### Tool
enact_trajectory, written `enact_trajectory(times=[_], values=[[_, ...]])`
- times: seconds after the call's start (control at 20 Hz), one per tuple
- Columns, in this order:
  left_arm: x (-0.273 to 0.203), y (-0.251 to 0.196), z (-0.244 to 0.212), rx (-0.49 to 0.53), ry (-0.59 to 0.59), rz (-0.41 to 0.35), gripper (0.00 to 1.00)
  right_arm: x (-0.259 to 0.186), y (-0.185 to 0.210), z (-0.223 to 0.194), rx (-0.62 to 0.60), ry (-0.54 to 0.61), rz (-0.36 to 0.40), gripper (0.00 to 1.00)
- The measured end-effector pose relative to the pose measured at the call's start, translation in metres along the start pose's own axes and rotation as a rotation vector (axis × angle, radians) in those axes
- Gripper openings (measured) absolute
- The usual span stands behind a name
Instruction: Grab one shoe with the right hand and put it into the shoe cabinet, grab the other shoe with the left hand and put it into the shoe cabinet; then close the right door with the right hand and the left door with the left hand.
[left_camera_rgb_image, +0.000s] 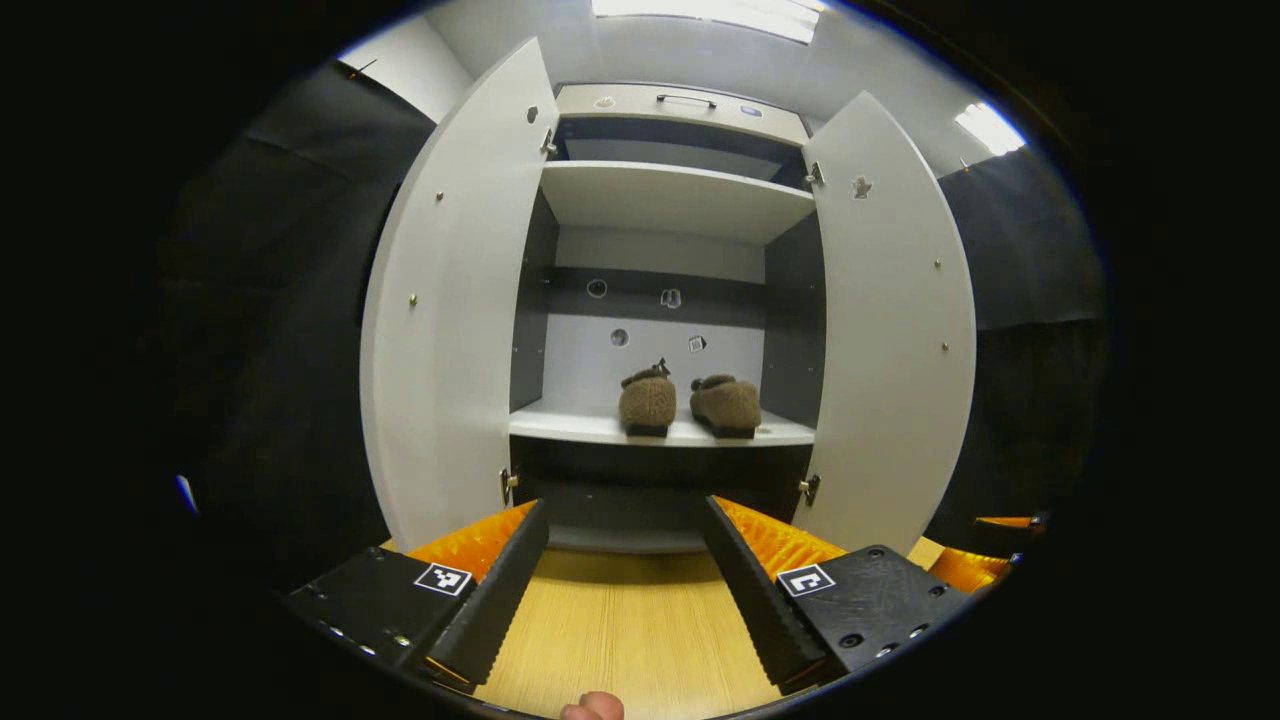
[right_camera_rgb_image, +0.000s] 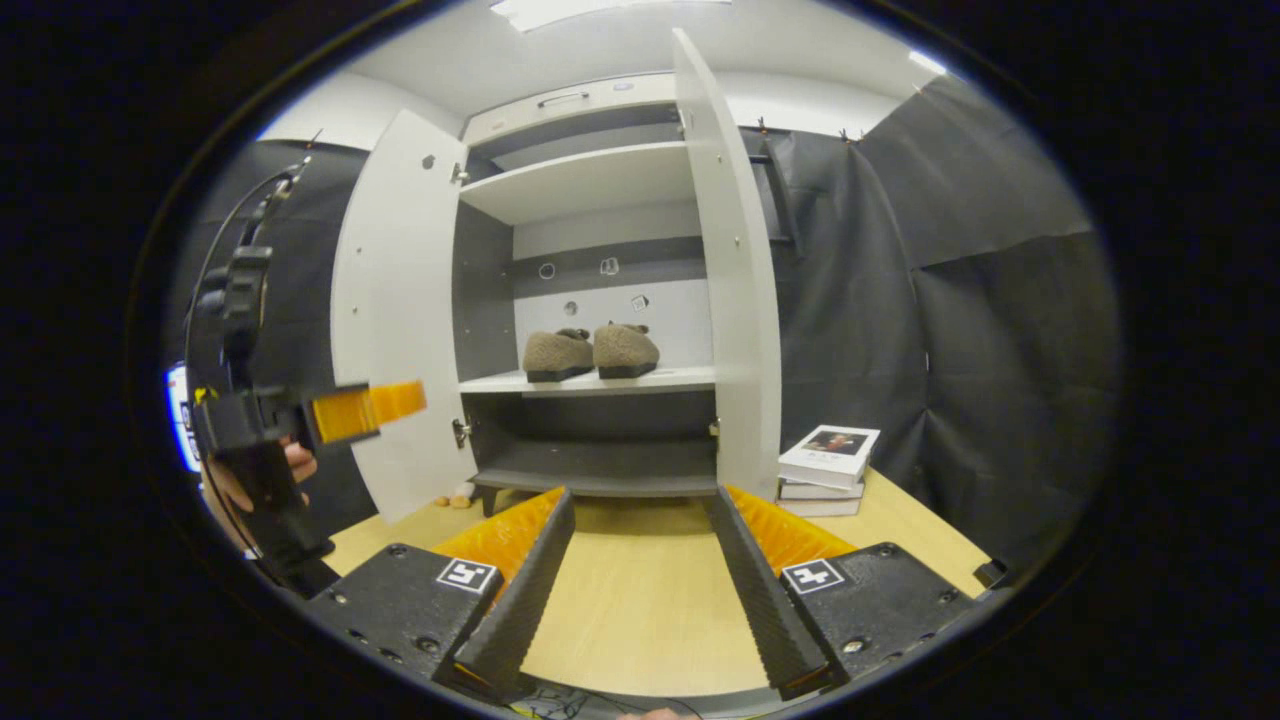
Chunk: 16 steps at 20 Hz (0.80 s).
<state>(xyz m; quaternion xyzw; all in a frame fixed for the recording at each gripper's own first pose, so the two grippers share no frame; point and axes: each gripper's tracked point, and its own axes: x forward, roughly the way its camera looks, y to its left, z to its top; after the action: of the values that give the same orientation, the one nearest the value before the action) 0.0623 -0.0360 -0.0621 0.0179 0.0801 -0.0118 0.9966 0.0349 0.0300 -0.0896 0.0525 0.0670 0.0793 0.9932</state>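
Both slippers are sitting in the open shoe cabinet (left_camera_rgb_image: 680, 200).
The two brown slippers (left_camera_rgb_image: 647, 401) (left_camera_rgb_image: 726, 404) are resting side by side on its middle shelf (left_camera_rgb_image: 570, 427); left gripper (left_camera_rgb_image: 625, 590) and right gripper (right_camera_rgb_image: 640, 585) are hovering above the bench (right_camera_rgb_image: 640, 610), jaws apart, holding nothing.

The right claw (right_camera_rgb_image: 635, 560) hangs with its jaws spread wide above the wooden desk (right_camera_rgb_image: 630, 610), holding nothing. Ahead stands the shoe cabinet (right_camera_rgb_image: 590, 180) with its left door (right_camera_rgb_image: 395, 300) and right door (right_camera_rgb_image: 735, 300) open. Two brown fuzzy slippers (right_camera_rgb_image: 590, 352) sit side by side on its middle shelf (right_camera_rgb_image: 600, 381). A stack of books (right_camera_rgb_image: 825, 468) lies near the desk's right edge, just beside the right door. The left claw (right_camera_rgb_image: 365, 410) shows at the left, held by a hand (right_camera_rgb_image: 290, 465).
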Motion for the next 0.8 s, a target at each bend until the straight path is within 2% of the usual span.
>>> enact_trajectory(times=[0.15,0.3,0.45,0.55,0.8], values=[[-0.022,0.001,-0.017,0.03,-0.006,0.039,0.95,-0.003,-0.003,-0.004,0.009,0.009,-0.009,0.9],[-0.036,-0.003,-0.027,0.045,-0.001,0.038,0.95,-0.009,-0.011,0.013,-0.001,-0.014,-0.031,0.92],[-0.046,-0.012,-0.034,-0.027,0.015,0.018,0.95,-0.013,-0.028,0.076,0.028,-0.11,-0.042,0.92],[-0.049,-0.018,-0.037,-0.031,0.021,0.003,0.95,-0.014,-0.055,0.127,0.013,-0.174,-0.064,0.93],[-0.053,-0.026,-0.034,0.013,0.004,-0.025,0.95,0.0,-0.143,0.215,-0.054,-0.275,-0.201,0.94]])
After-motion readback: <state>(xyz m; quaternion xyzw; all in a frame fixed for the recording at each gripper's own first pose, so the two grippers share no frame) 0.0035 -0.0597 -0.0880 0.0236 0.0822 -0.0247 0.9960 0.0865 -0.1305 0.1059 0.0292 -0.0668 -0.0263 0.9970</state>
